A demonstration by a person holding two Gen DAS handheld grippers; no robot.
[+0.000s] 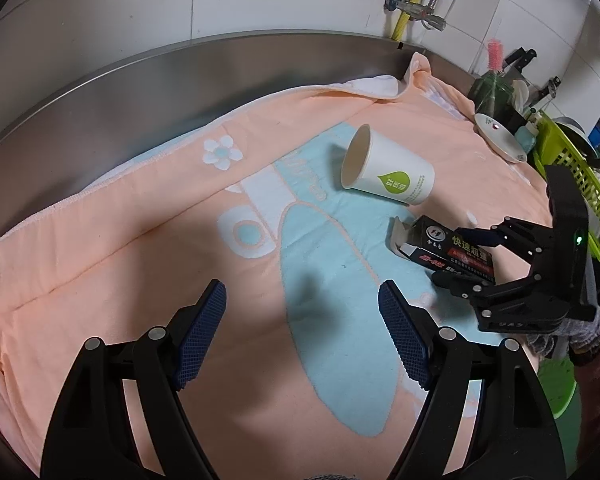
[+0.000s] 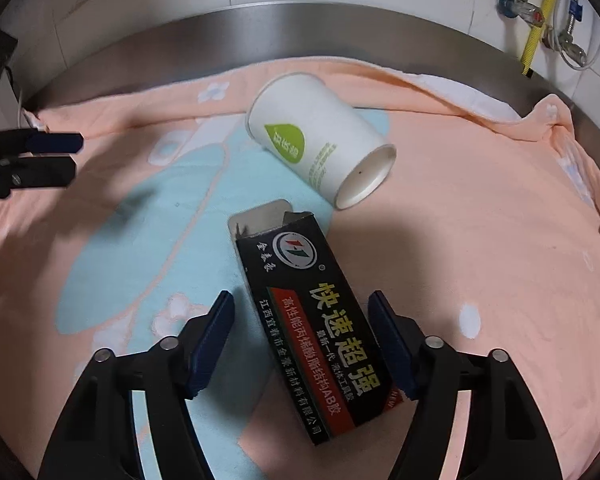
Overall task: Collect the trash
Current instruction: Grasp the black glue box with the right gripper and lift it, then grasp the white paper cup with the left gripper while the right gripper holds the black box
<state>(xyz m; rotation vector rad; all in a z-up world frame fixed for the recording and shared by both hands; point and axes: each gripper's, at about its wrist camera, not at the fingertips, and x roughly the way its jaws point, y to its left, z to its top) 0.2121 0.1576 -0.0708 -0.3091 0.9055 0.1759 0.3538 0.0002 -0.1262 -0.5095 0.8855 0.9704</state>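
Here the right gripper (image 2: 300, 340) straddles the black box (image 2: 300, 320) mid-tabletop, jaws wide, not yet pressing. The left gripper (image 1: 302, 316) hovers wide, empty. A cup (image 1: 388, 170) lies beside the box.

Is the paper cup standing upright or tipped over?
Tipped over. The paper cup lies on its side on the towel, open mouth sideways in the left wrist view, bottom showing in the right.

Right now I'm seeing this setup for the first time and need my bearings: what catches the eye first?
A black glue box with its end flap torn open lies on the peach and blue towel, between the open right tongs, whose pads do not yet press it. Just beyond it a white paper cup with a green leaf logo lies on its side. The left tongs hover open over bare towel nearby.
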